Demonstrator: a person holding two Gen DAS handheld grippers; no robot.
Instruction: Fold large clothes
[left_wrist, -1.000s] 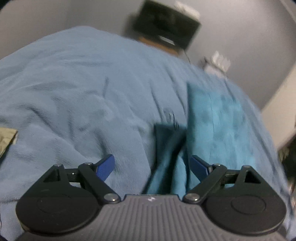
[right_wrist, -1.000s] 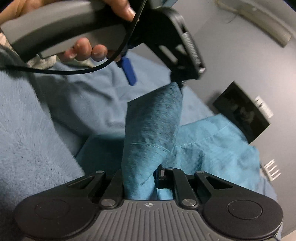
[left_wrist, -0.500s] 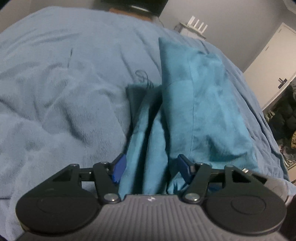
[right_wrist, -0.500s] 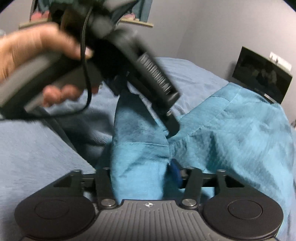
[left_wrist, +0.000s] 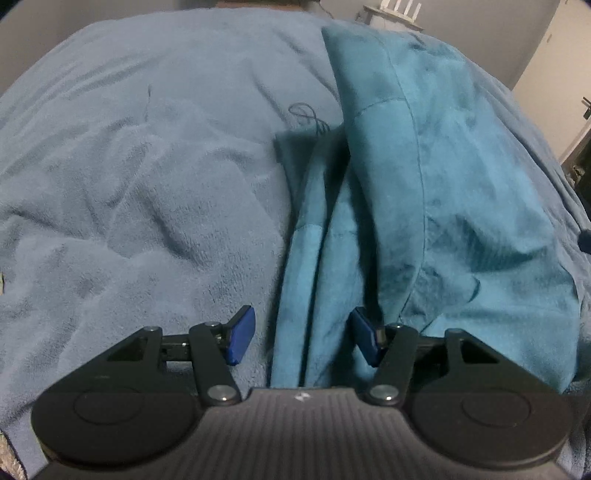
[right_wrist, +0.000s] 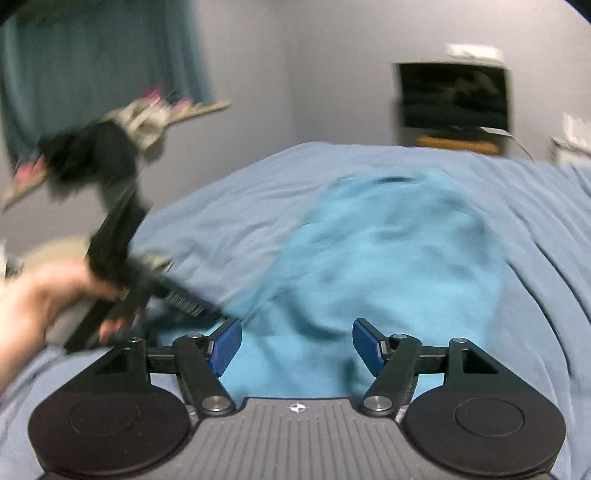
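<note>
My left fingers (left_wrist: 301, 335) are spread, with a fold of the teal garment (left_wrist: 424, 177) running between them. My right fingers (right_wrist: 297, 345) are spread too, gripping nothing, above the garment lying bunched on the bed (left_wrist: 129, 166).

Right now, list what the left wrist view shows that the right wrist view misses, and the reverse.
Left wrist only: a thin cord looped on the blanket beside the garment. Right wrist only: the person's hand gripping the blurred left gripper, plus a dark screen on the wall. Both: the teal garment lying on the blue blanket, jaws open.
</note>
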